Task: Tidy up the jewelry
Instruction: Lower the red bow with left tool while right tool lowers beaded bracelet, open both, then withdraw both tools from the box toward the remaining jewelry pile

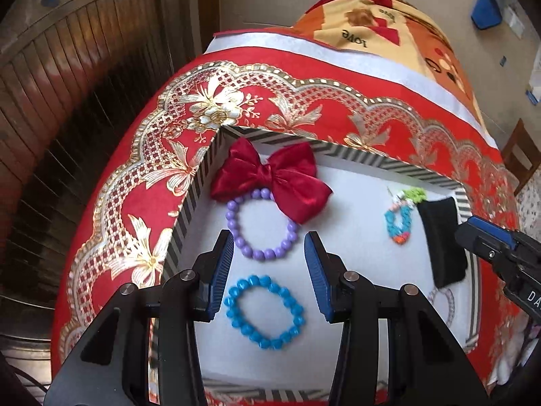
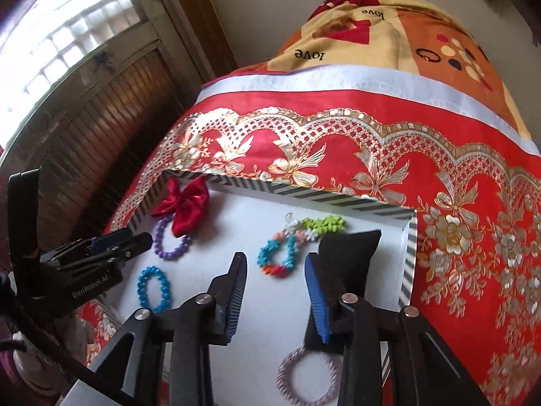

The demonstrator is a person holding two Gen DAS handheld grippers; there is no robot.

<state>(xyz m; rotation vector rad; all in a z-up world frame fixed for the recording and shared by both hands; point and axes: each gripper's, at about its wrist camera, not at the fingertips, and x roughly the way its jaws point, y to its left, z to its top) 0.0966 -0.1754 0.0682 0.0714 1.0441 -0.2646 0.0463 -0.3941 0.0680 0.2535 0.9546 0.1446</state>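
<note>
Tongs (image 1: 268, 248) parted, empty | striped tray (image 1: 389, 165): purple bracelet (image 1: 262, 228), blue bracelet (image 1: 265, 318), bow (image 1: 270, 177)

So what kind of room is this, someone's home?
Probably a home: a red and gold tablecloth, a "love" print blanket and slatted wooden shutters around a striped tray of bracelets.

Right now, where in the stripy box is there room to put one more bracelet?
The biggest bare white patch lies mid-tray, between the blue bracelet and the multicoloured bracelet, running back to the far striped wall. It is crowded at the far left corner, where the red bow overlaps the purple bracelet, and near the black pad.
</note>
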